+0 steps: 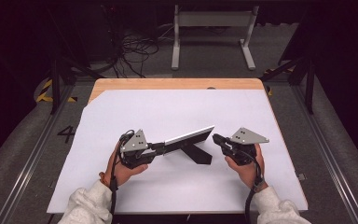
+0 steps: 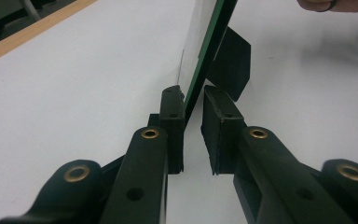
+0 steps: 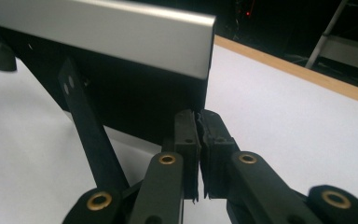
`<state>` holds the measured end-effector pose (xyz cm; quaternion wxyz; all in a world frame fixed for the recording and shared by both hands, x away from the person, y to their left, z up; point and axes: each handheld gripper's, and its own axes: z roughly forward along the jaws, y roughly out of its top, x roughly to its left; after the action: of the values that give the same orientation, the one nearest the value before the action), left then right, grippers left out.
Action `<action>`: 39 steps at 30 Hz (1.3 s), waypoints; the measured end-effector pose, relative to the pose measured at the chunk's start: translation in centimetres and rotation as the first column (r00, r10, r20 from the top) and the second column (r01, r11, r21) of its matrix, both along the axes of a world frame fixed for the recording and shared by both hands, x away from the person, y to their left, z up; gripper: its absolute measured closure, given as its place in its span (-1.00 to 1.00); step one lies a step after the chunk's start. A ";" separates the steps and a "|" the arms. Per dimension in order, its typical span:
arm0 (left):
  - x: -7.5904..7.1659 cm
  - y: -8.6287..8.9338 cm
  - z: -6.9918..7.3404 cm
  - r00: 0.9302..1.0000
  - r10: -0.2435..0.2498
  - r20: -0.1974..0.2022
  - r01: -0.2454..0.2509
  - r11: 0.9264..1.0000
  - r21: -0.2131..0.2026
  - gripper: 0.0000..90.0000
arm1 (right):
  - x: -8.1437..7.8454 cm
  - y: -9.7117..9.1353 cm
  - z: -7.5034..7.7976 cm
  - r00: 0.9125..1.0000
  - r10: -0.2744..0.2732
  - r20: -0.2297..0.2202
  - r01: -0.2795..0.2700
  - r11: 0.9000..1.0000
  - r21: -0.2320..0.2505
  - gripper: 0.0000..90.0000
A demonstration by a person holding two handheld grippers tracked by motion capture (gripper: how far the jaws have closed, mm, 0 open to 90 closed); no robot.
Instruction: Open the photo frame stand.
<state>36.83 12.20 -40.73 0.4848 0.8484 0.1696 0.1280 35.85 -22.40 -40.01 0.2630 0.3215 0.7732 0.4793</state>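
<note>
Sleeves [image 1: 89, 204] lowest in high view; left gripper [image 1: 161, 148] clamps frame [image 1: 189, 136] edge mid-mat [image 1: 121, 107], right gripper [image 1: 216, 138] just beside its other end. Left gripper view: pads [image 2: 172, 112] nip frame [image 2: 205, 51] edge. Right gripper view: jaws shut, empty, near the corner [image 3: 205, 56]. Risk: one-sided edge grip, so frame may twist or tip onto its stand [image 3: 88, 130].

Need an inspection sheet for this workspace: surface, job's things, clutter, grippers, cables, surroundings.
Surface: white sheet covers a wooden table.
Job's things: photo frame stands tilted, silver edge up, its black stand on the sheet.
Clutter: nothing seen.
Grippers: left gripper clamps the frame's left edge; right gripper is shut beside the frame's right corner, holding nothing.
Cables: one trails from each gripper past the sleeves; a loose tangle lies on the floor beyond the table.
Surroundings: dark room, grey stand behind, floor rails, hazard tape.
</note>
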 end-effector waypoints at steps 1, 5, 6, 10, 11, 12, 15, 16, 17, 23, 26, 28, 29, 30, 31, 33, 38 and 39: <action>0.0 0.0 0.0 1.000 0.001 -0.002 -0.001 1.000 0.000 0.73 | 0.0 0.1 0.1 1.000 0.001 0.004 -0.001 1.000 -0.002 0.94; 0.0 -0.1 0.0 1.000 0.004 -0.004 -0.004 1.000 0.002 0.75 | 0.2 0.8 0.3 1.000 0.004 0.015 -0.004 1.000 0.002 0.95; 0.0 -0.1 0.0 1.000 0.010 0.000 -0.010 1.000 0.007 0.75 | 0.2 0.9 0.3 1.000 0.006 0.022 -0.006 1.000 -0.004 0.95; -0.1 -0.1 0.0 1.000 0.008 -0.001 -0.008 1.000 0.005 0.78 | 0.5 1.5 0.2 1.000 0.017 0.021 -0.017 1.000 -0.009 0.95; -0.1 -0.1 0.0 1.000 0.008 -0.001 -0.008 1.000 0.005 0.79 | 0.5 1.5 0.2 1.000 0.016 0.022 -0.016 1.000 -0.010 0.95; -0.1 -0.1 0.0 1.000 0.006 -0.001 -0.006 1.000 0.007 0.80 | 0.6 1.5 0.2 1.000 0.015 0.022 -0.014 1.000 -0.011 0.96; -0.3 -0.2 0.1 1.000 0.004 -0.001 -0.004 1.000 0.011 0.81 | 0.6 1.6 0.2 1.000 0.008 0.023 -0.008 1.000 -0.009 0.96; -0.5 -0.2 0.1 1.000 0.005 0.003 -0.005 1.000 0.016 0.81 | 0.7 1.6 0.2 1.000 0.007 0.025 -0.007 1.000 -0.011 0.96; -0.6 -0.3 0.2 1.000 0.006 0.006 -0.006 1.000 0.023 0.81 | 0.7 1.6 0.2 1.000 0.008 0.024 -0.008 1.000 -0.009 0.96; -0.7 -0.3 0.2 1.000 -0.002 -0.001 0.002 1.000 0.016 0.82 | 0.8 2.2 0.0 0.999 0.032 0.011 -0.032 0.999 -0.002 0.96; -0.9 -0.3 0.1 1.000 -0.011 0.003 0.011 1.000 0.016 0.83 | 0.8 2.7 0.0 0.999 0.039 0.012 -0.039 0.999 -0.014 0.96; -1.0 -0.4 0.1 1.000 -0.014 0.000 0.014 1.000 0.011 0.83 | 0.8 3.0 0.0 0.999 0.041 0.012 -0.041 0.999 -0.017 0.96; -1.0 -0.4 0.1 1.000 -0.017 -0.002 0.017 1.000 0.009 0.83 | 0.9 3.1 -0.1 0.999 0.041 0.011 -0.041 0.999 -0.017 0.96; -1.0 -0.5 0.0 1.000 -0.019 -0.002 0.019 1.000 0.010 0.83 | 1.0 3.2 -0.1 0.999 0.043 0.008 -0.043 0.999 -0.013 0.96; -1.0 -0.5 0.0 1.000 -0.020 -0.003 0.020 1.000 0.008 0.83 | 1.0 3.2 -0.1 0.999 0.041 0.007 -0.041 0.999 -0.012 0.95; -1.0 -0.7 0.0 1.000 -0.024 -0.006 0.025 1.000 0.005 0.83 | 1.1 3.3 -0.1 0.999 0.042 0.004 -0.042 0.999 -0.004 0.96; -1.1 -1.1 0.0 0.999 -0.034 -0.006 0.034 0.999 0.005 0.82 | 1.2 3.6 -0.2 0.999 0.045 0.002 -0.045 0.999 0.000 0.95; -1.1 -1.2 -0.1 0.999 -0.036 -0.003 0.036 0.999 0.009 0.82 | 1.2 3.6 -0.2 0.999 0.044 0.003 -0.044 0.999 -0.001 0.95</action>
<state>35.69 11.01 -40.78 0.4830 0.8537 0.1542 0.1189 37.07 -18.78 -40.17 0.2539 0.3036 0.7798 0.4851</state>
